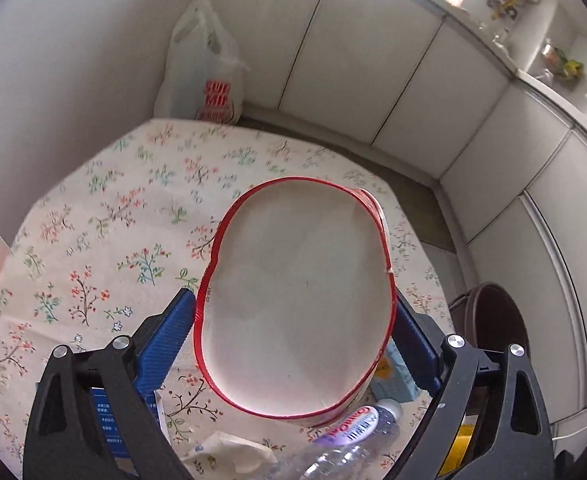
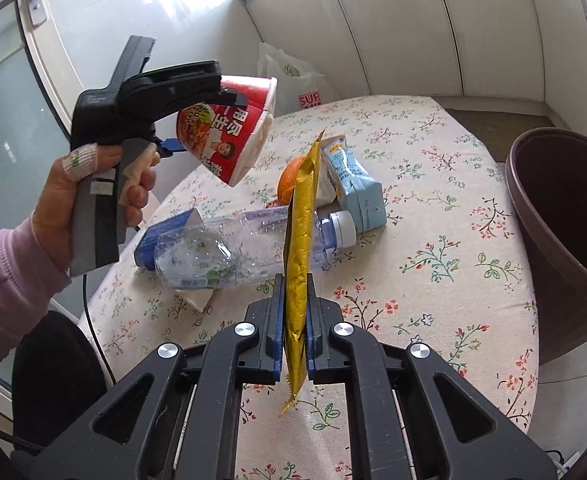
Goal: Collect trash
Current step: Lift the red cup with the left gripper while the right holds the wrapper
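Place: a home kitchen corner
Table: floral tablecloth [image 2: 433, 208]
Walls: white cabinet doors [image 1: 373, 80], cluttered counter [image 1: 553, 68]
Floor: supermarket bag [image 1: 205, 76], brown bin [image 2: 565, 216]

Red-and-white noodle cup [image 2: 229, 128] tilted, squeezed, held aloft, gold sachet [image 2: 299, 240] upright, clear bottle [image 2: 233, 248] lying on table

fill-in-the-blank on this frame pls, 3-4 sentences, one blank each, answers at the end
1. The left gripper holds a red-rimmed noodle ____ between its jaws.
2. The right gripper is shut on a flat ____-coloured sachet.
3. The clear plastic bottle lies on its ____ on the floral tablecloth.
4. The dark brown bin stands at the table's ____ edge in the right wrist view.

Answers: cup; gold; side; right
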A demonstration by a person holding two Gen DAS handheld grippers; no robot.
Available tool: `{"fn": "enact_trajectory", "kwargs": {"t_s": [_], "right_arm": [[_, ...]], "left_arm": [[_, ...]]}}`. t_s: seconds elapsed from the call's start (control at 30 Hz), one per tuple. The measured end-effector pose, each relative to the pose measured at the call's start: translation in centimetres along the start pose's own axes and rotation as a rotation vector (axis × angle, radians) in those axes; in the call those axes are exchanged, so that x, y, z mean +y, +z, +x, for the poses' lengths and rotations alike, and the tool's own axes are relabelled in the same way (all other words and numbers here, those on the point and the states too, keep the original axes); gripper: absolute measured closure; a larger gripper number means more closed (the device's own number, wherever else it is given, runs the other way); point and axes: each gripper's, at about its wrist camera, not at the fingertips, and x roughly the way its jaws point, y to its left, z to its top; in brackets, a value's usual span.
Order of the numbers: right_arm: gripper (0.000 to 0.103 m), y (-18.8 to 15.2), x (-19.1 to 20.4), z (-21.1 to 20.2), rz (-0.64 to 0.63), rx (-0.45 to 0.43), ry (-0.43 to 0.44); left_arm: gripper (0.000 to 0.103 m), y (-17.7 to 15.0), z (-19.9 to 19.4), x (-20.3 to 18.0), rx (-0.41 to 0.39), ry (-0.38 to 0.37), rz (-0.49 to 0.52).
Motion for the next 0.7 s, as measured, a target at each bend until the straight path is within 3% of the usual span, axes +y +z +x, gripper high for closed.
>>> {"fn": "enact_trajectory", "kwargs": {"t_s": [0.4, 0.7], "right_arm": [[0.094, 0.2, -0.8, -2.2, 0.057, -0.084, -0.017], [0.094, 1.7, -1.9, -4.0, 0.076, -0.160, -0.055]], "left_arm": [[0.013, -3.2, -6.7, -3.0, -0.069, -0.090, 0.047], [0.013, -7.0, -8.2, -3.1, -0.029, -0.170, 0.012]]}}
